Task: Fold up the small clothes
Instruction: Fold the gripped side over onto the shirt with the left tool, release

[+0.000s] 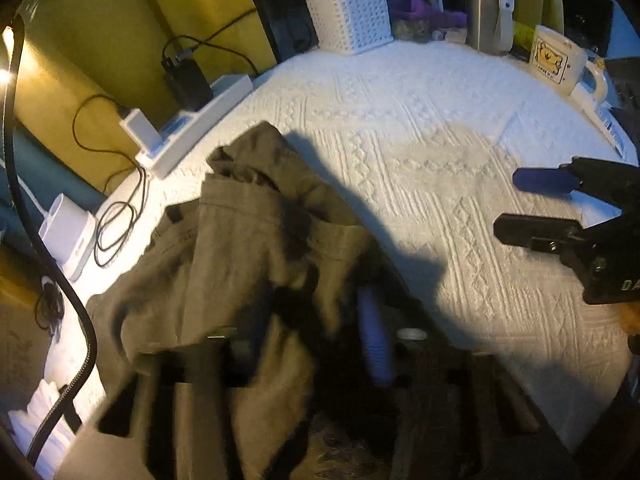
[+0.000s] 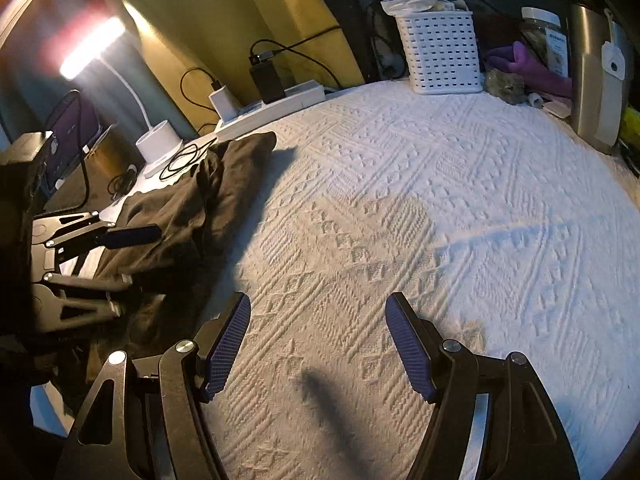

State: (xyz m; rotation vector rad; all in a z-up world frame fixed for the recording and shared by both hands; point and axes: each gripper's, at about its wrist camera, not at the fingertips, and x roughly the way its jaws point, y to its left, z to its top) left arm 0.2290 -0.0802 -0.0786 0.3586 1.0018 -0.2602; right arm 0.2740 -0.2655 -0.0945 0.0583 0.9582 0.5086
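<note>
A crumpled olive-brown garment (image 1: 256,240) lies at the left side of the white textured cloth (image 1: 420,128); it also shows in the right wrist view (image 2: 188,216). My left gripper (image 2: 132,256) has its fingers in the garment, and the fabric drapes over them in its own view, hiding the tips; whether they pinch the cloth is hidden. My right gripper (image 2: 318,332) is open and empty, hovering over bare cloth to the right of the garment. It shows at the right edge of the left wrist view (image 1: 516,204).
A white perforated basket (image 2: 440,52), a jar (image 2: 548,36), purple cloth (image 2: 528,64) and a steel flask (image 2: 596,76) stand at the back. A mug (image 1: 556,60) sits at back right. A power strip with chargers (image 2: 272,104) and a lit lamp (image 2: 156,144) line the left edge.
</note>
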